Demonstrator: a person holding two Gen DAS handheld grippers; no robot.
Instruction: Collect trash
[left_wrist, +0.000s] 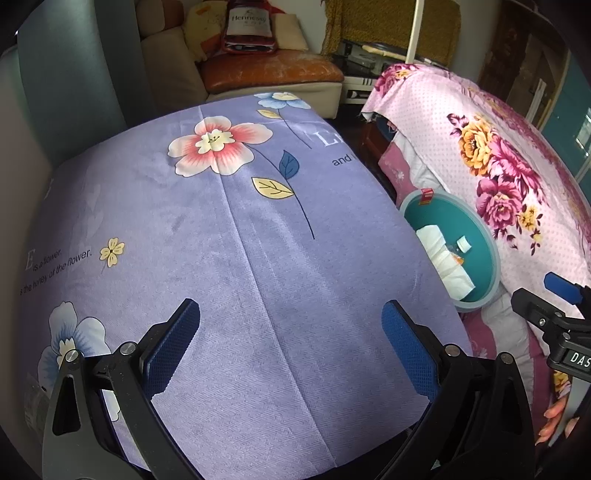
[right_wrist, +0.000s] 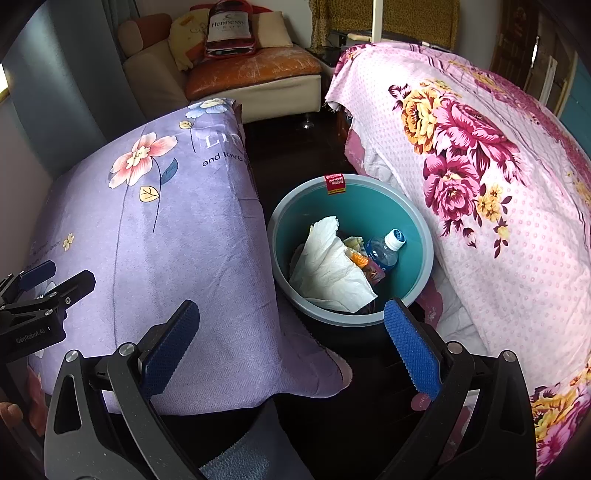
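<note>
Two grippers are low in the frames, and both have their blue pads wide apart with nothing between them. Low in its own view, the left gripper (left_wrist: 291, 347) is above the purple flower cloth (left_wrist: 236, 236). Low in the other view, the right gripper (right_wrist: 291, 347) points at the teal bin (right_wrist: 424, 251), mid-frame. Inside lie white paper (right_wrist: 328, 269), a small orange wrapper (right_wrist: 364, 263) and a plastic bottle (right_wrist: 386, 249). To the right is a pink flower blanket (right_wrist: 491, 229). Far back, at the top, sits a sofa (right_wrist: 258, 74).
</note>
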